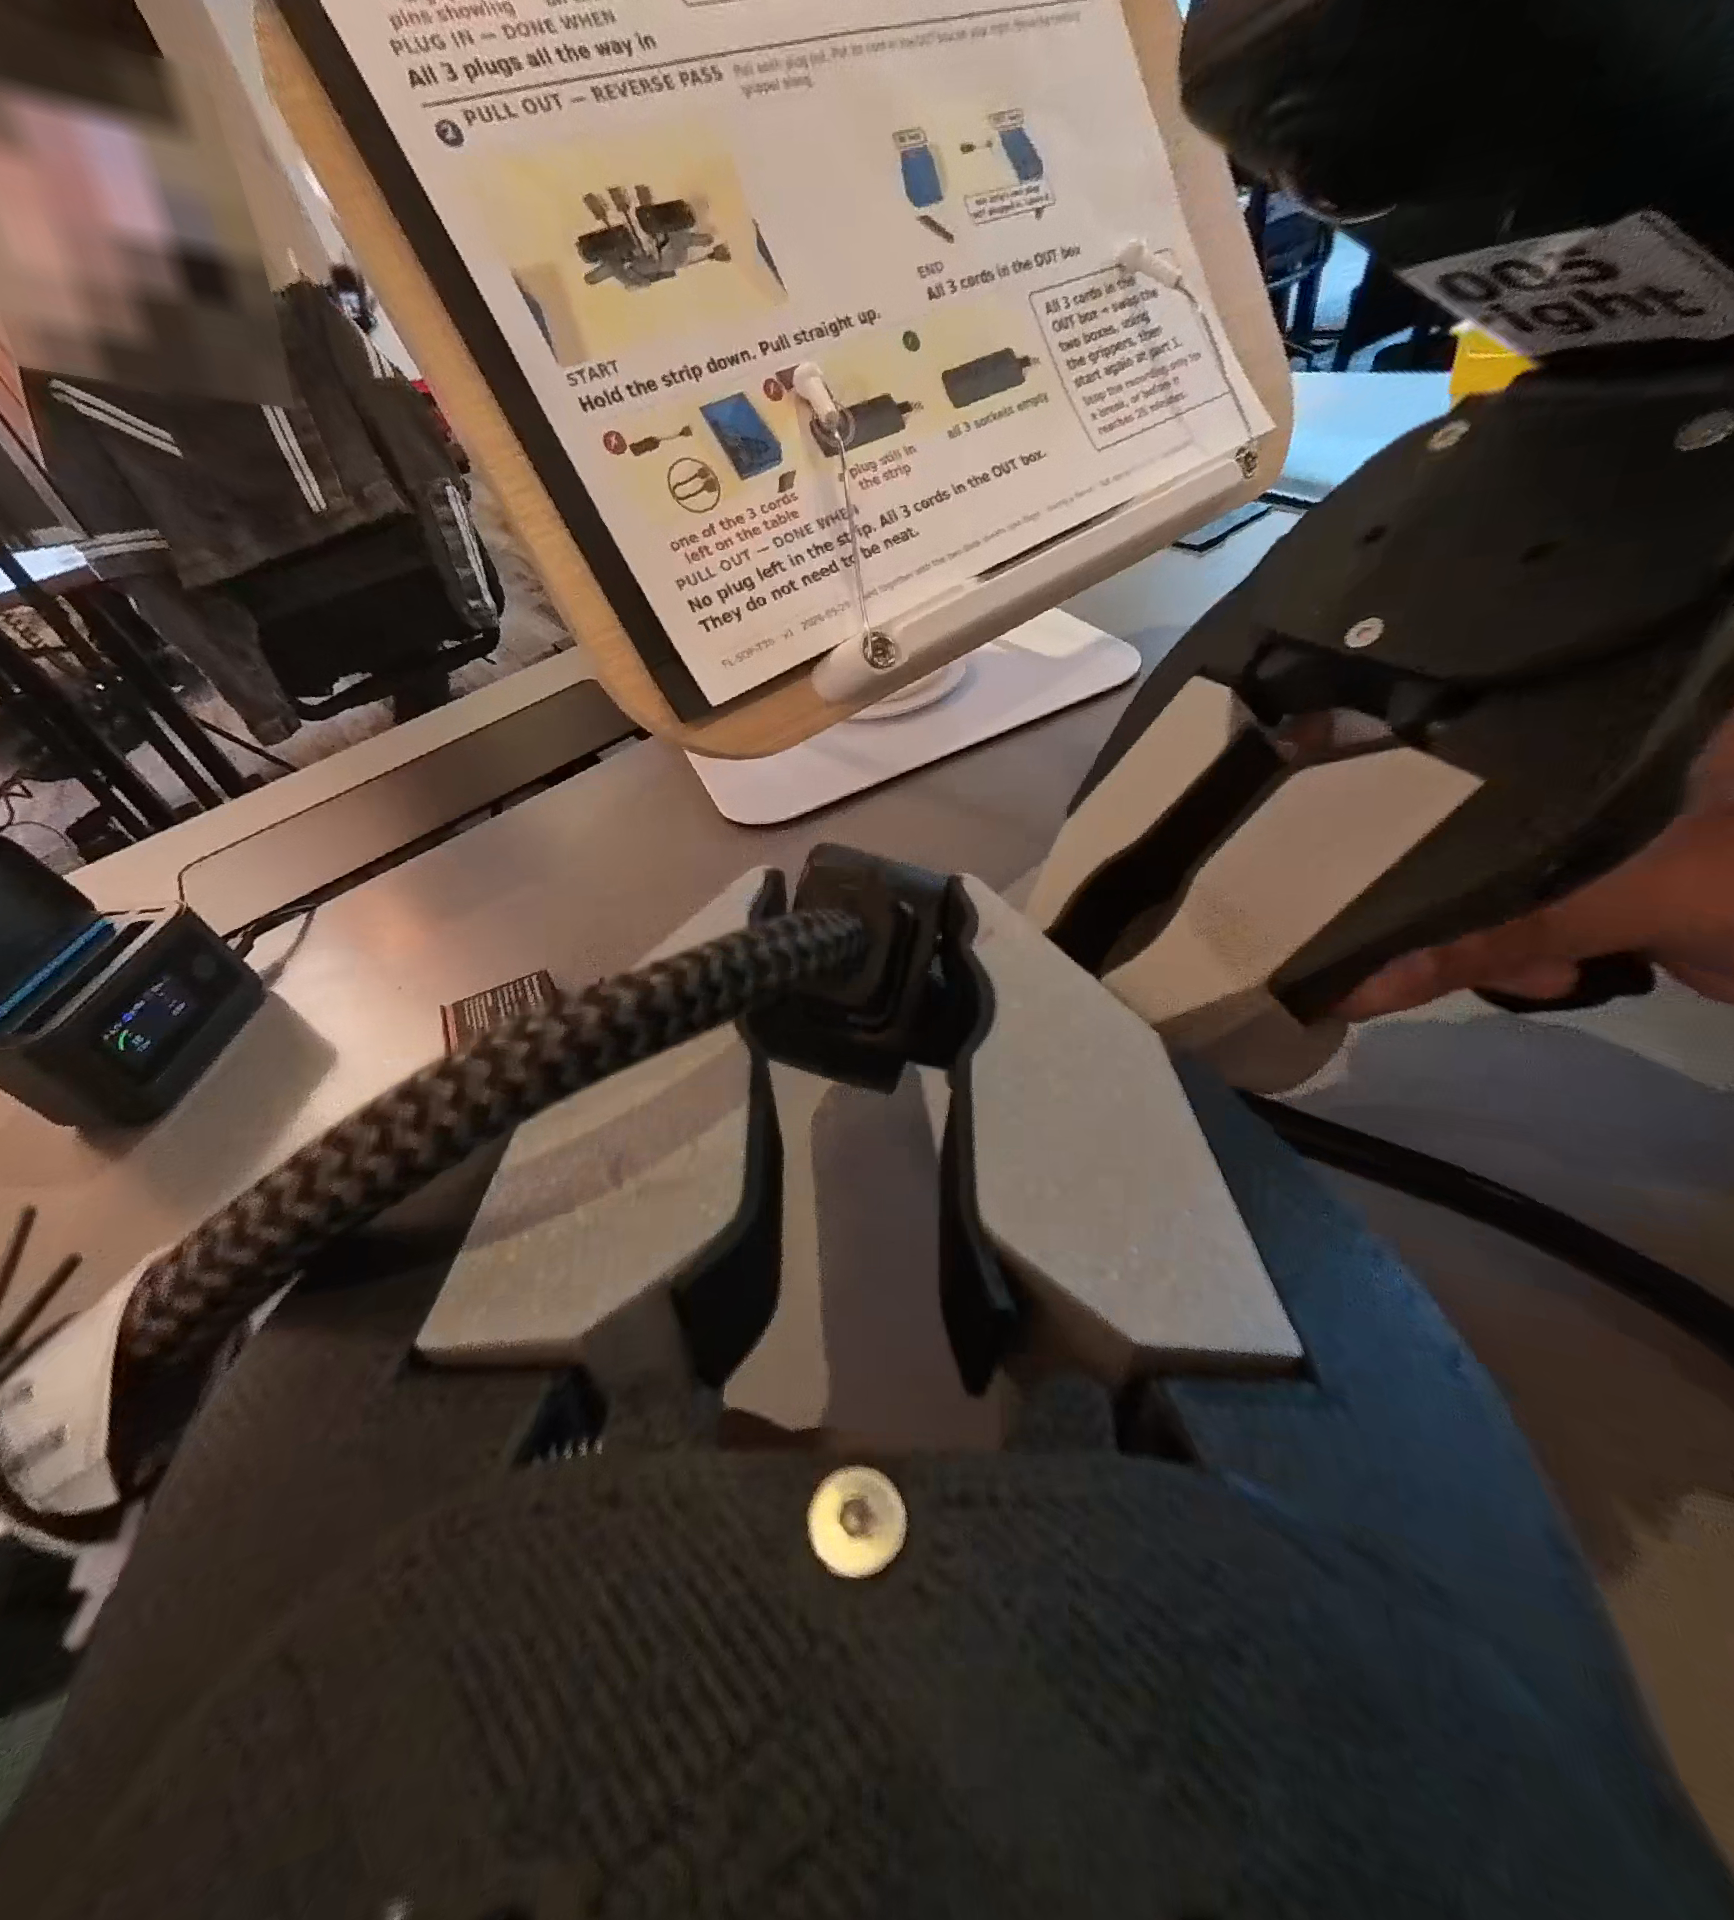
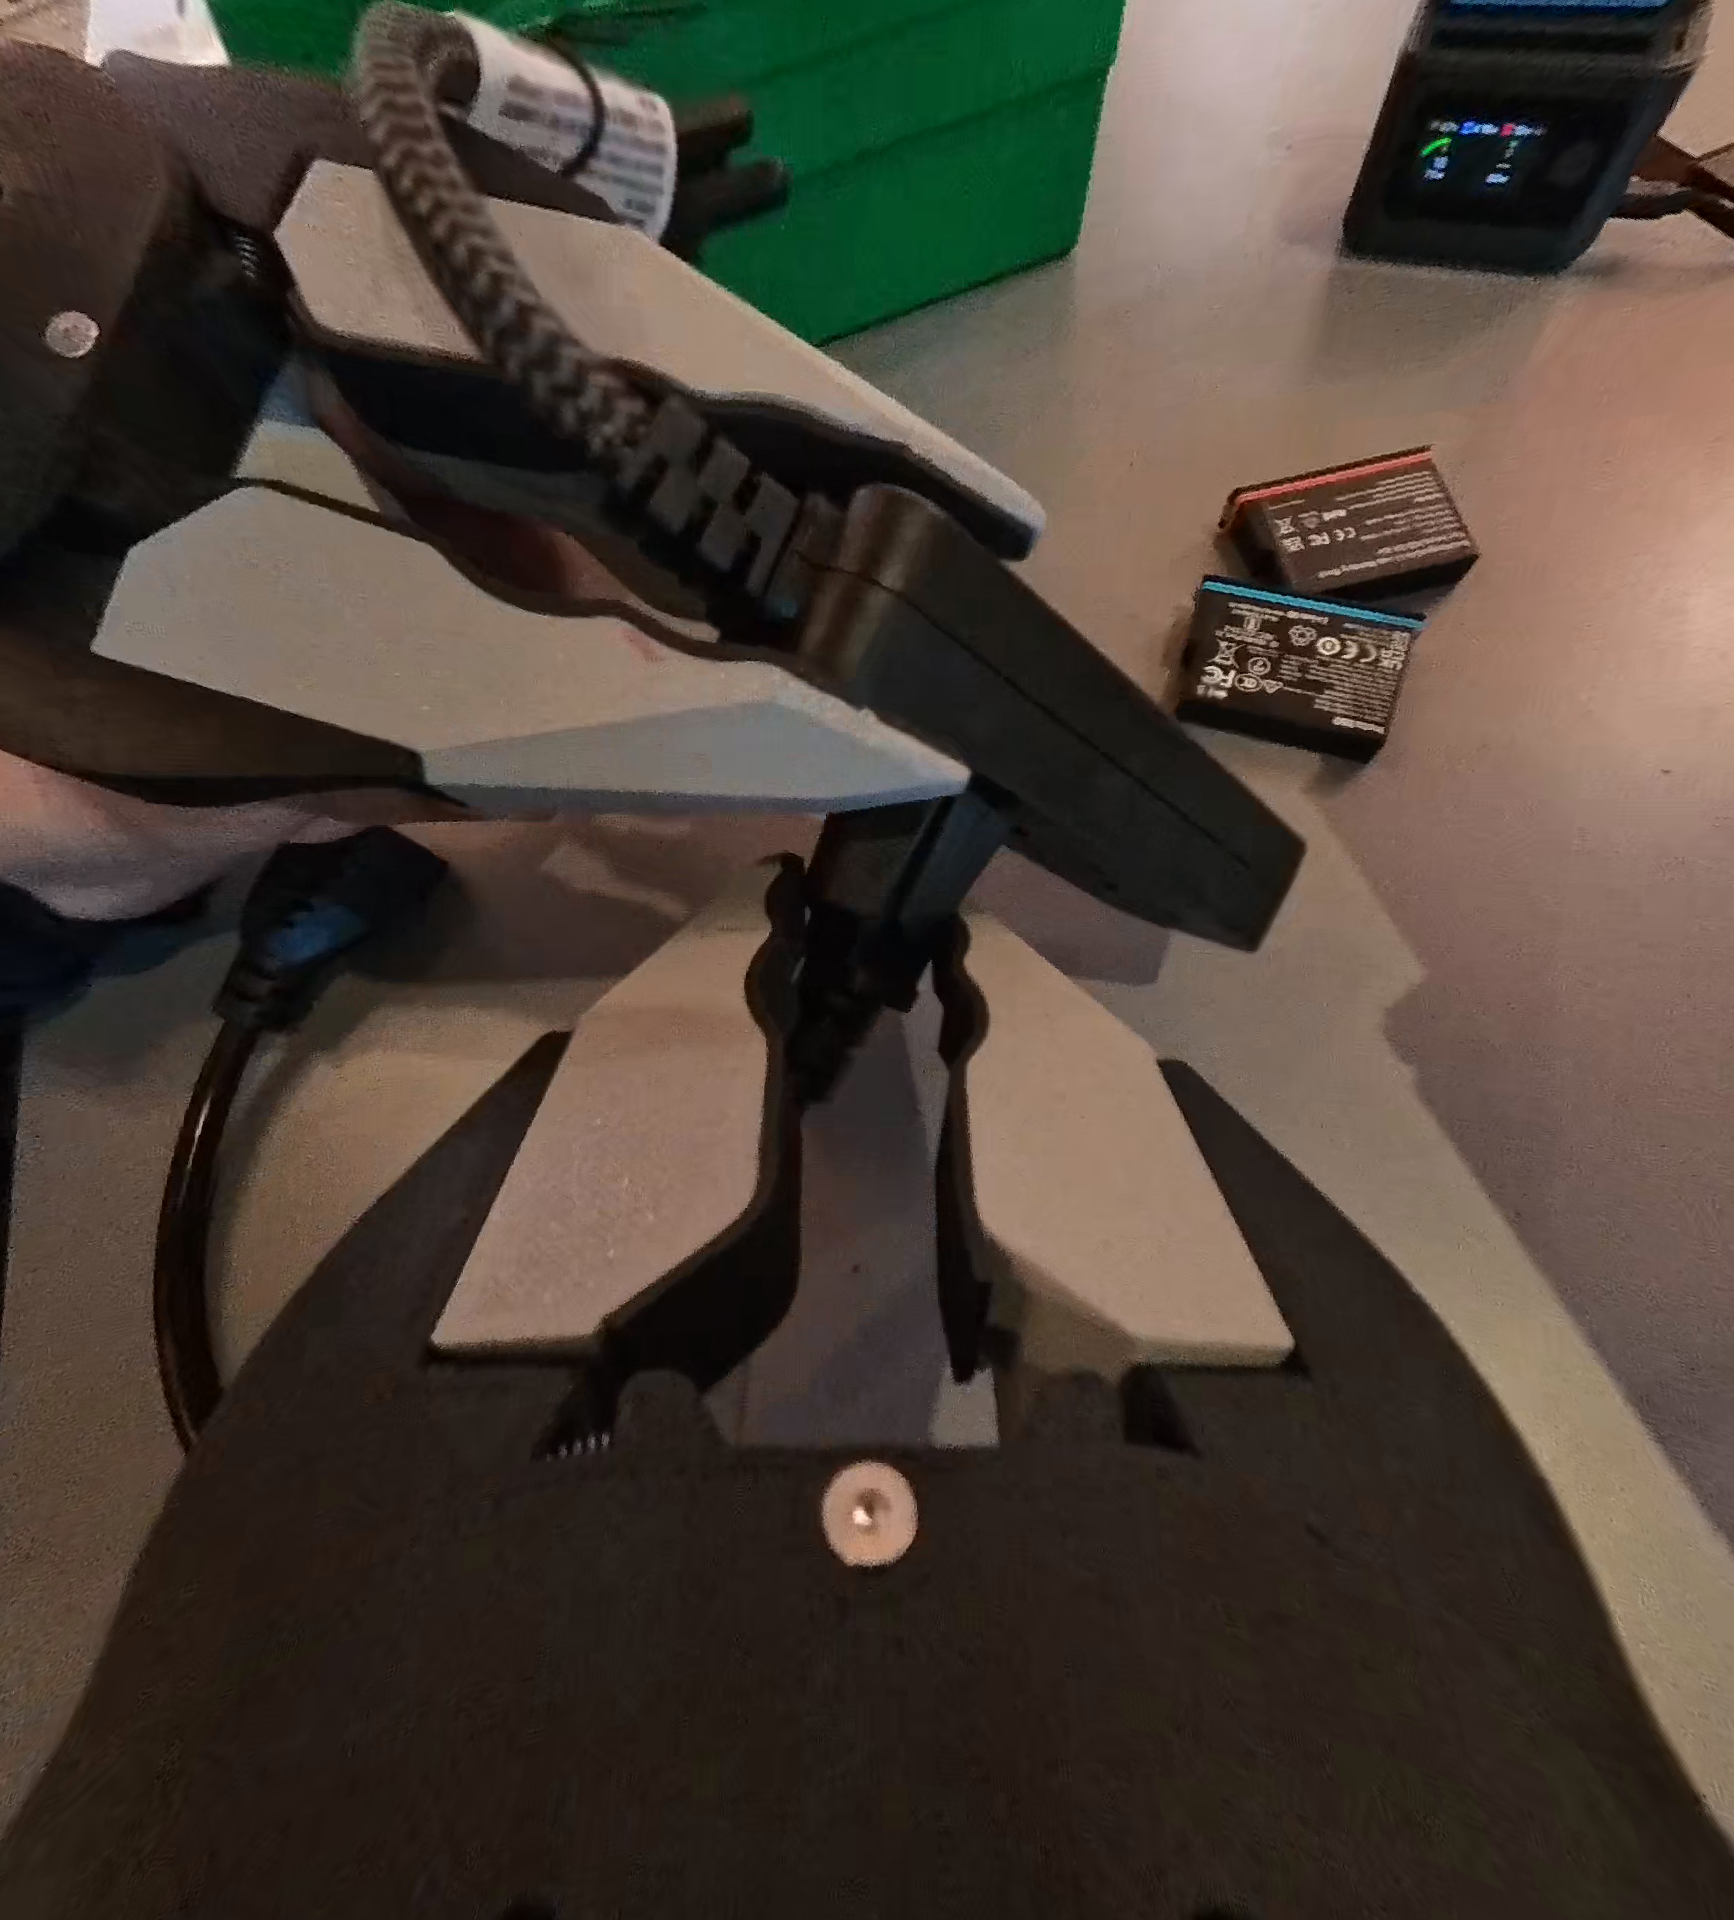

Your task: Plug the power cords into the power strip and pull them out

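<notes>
Grey table (image 2: 1465, 935) under left gripper (image 1: 858, 977) clamping power strip (image 2: 1050, 727), right gripper (image 2: 868, 997) pinching plug (image 2: 863, 935).

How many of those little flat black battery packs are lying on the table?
2. The red-edged battery pack lies farther back; the blue-edged battery pack sits just in front, beside it, on the table. Others may be hidden behind the tongs.

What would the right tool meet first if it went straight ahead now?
The black power strip, held tilted across its path by the left tool. The plug in the right tool reaches the strip's underside; whether it is seated is unclear.
</notes>
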Action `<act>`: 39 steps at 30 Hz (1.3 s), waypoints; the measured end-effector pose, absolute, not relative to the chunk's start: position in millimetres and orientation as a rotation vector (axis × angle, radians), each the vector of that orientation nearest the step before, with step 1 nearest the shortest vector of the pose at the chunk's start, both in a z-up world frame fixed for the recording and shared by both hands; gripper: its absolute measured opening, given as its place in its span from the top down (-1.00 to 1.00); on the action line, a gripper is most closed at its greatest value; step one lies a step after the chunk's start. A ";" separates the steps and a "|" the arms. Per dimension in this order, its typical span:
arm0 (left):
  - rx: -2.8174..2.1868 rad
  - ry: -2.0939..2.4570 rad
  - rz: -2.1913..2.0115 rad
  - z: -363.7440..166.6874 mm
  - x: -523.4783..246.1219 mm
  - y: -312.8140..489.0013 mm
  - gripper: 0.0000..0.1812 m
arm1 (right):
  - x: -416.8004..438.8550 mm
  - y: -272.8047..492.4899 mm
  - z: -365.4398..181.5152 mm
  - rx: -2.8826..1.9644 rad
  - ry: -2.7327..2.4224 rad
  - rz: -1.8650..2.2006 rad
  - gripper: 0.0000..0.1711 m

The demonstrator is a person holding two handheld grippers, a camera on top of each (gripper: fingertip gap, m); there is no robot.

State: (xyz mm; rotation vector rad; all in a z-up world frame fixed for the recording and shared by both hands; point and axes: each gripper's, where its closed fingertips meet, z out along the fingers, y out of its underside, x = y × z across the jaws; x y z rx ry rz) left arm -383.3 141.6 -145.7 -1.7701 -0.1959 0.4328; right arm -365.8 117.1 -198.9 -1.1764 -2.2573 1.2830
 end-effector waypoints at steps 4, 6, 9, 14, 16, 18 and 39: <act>-1.793 -0.217 0.427 -149.0 -381.4 142.3 0.68 | -370.6 121.1 -202.4 -1.178 -2.256 1.342 0.75; -1.773 -0.201 0.418 -146.3 -380.2 142.6 0.68 | -371.8 121.9 -199.6 -1.154 -2.249 1.336 0.76; -1.760 -0.171 0.424 -145.1 -380.1 142.5 0.68 | -370.9 119.4 -196.3 -1.098 -2.261 1.353 0.75; -1.768 -0.112 0.494 -146.5 -380.1 142.0 0.69 | -364.8 107.7 -194.0 -1.177 -2.293 1.574 0.74; -1.763 -0.118 0.479 -146.6 -380.6 141.5 0.69 | -364.9 106.4 -193.4 -1.187 -2.295 1.587 0.73; -1.762 -0.126 0.457 -147.2 -380.3 142.1 0.69 | -365.4 105.8 -194.0 -1.180 -2.300 1.577 0.72; -1.770 -0.104 0.359 -149.3 -374.6 144.6 0.69 | -368.7 101.9 -204.9 -1.077 -2.279 1.575 0.66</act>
